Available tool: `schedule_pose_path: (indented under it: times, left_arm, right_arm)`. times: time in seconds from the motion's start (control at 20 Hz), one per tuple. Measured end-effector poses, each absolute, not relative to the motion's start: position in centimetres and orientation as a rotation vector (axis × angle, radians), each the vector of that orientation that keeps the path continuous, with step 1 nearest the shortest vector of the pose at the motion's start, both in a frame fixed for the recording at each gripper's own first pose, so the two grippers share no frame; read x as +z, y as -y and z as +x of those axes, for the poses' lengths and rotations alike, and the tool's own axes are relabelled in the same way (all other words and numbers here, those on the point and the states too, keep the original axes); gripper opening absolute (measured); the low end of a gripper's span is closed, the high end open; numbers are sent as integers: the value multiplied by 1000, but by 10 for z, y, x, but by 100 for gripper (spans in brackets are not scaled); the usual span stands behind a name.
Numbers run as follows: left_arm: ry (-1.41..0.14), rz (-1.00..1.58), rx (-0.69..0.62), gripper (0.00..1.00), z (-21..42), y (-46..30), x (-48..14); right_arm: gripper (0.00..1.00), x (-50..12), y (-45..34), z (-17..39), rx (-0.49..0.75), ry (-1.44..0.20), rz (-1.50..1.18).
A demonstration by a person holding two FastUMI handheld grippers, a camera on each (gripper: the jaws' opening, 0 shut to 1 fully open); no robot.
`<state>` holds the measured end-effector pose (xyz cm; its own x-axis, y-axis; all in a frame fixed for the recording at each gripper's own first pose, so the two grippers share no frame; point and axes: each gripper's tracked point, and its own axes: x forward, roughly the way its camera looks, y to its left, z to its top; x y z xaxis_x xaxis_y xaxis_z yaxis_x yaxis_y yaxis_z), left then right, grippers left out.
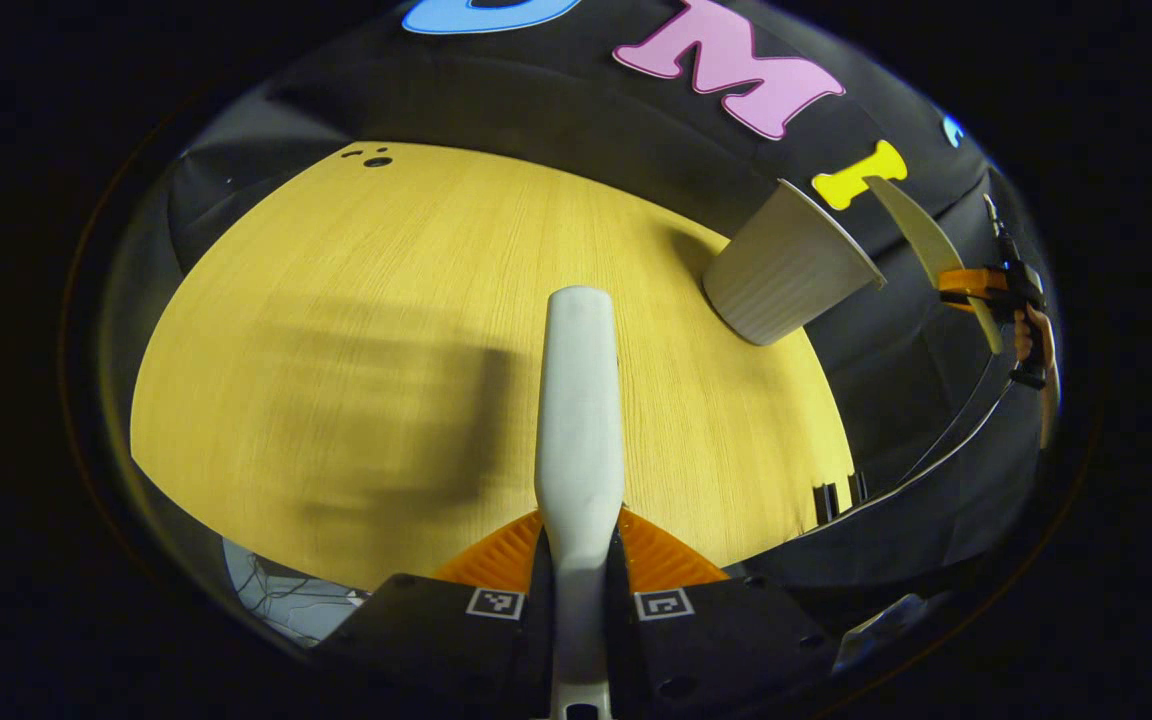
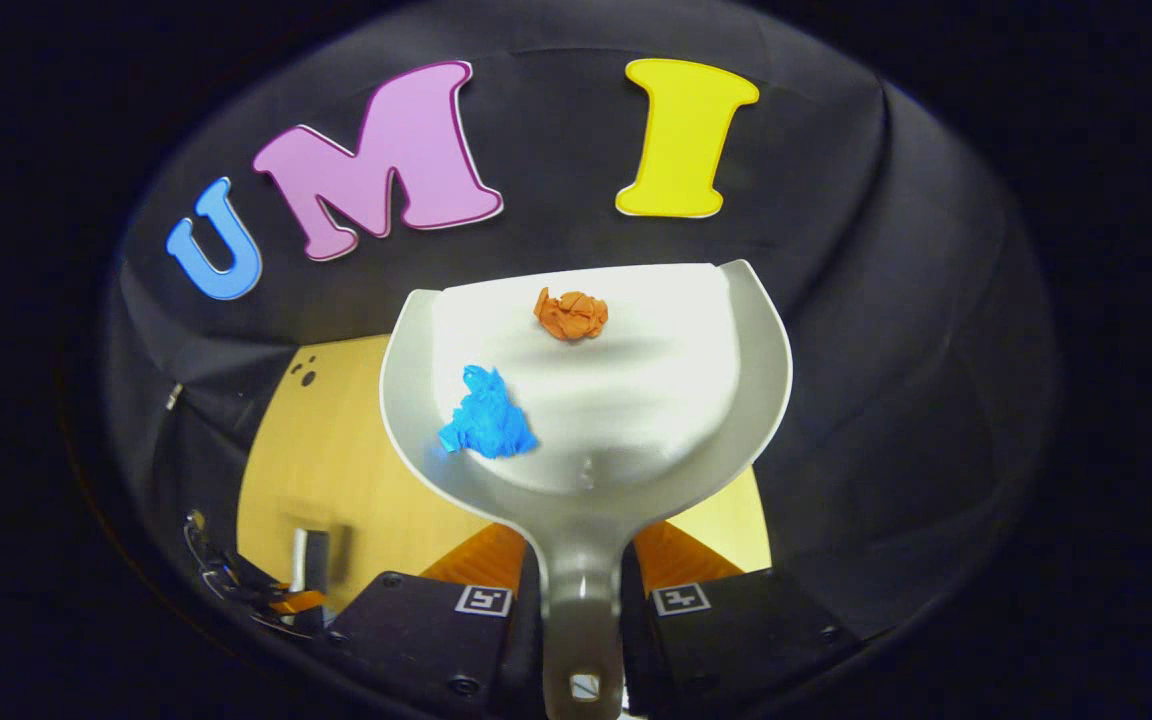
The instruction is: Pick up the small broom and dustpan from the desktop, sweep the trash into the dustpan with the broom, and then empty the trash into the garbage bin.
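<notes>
R gripper [image 2: 581, 575] pinches grey plastic dustpan [image 2: 626, 400] handle, pan in air w/ blue crumpled wad [image 2: 485, 418] + orange crumpled wad [image 2: 571, 313] inside. L gripper [image 1: 581, 560] clamps white broom handle [image 1: 579, 420] above yellow wood desktop [image 1: 356, 300]; ribbed grey bin [image 1: 786, 268] at desk's far edge.

A staged recording booth, not a lived-in room. Black cloth wall [image 1: 556, 110] is hung close behind a pale wood-grain desktop [image 1: 356, 330], with folds and seams visible. Square printed marker tags [image 1: 494, 603] are fixed on the handheld rig. Loose cables [image 1: 286, 595] are seen below the desk edge.
</notes>
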<state>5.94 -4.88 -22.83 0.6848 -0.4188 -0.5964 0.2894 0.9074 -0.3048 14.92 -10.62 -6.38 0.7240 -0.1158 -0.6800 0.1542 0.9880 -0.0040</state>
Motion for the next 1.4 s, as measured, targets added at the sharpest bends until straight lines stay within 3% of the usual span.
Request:
schedule_pose_path:
  times: [0.35,0.4,0.45,0.65,1.15,1.2,1.4]
  left_arm:
    - [-720,-253,-335,25,62,35,-229]
    - [-729,-266,-332,26,61,35,-231]
    - [-731,-275,-329,26,60,35,-232]
    - [-728,-279,-318,26,59,35,-235]
    - [-724,-254,-336,26,65,38,-229]
    - [-729,-249,-338,25,64,38,-230]
    - [-755,-237,-343,24,61,38,-236]
  right_arm:
    - [36,-90,130,190,-213,-752,-147]
    - [41,-91,129,198,-217,-744,-179]
    - [36,-92,127,203,-221,-734,-214]
    - [36,-94,136,220,-264,-705,-428]
    - [36,-70,145,221,-324,-626,-1023]
    - [31,-70,147,219,-330,-624,-1054]
    - [35,-52,146,214,-347,-606,-1267]
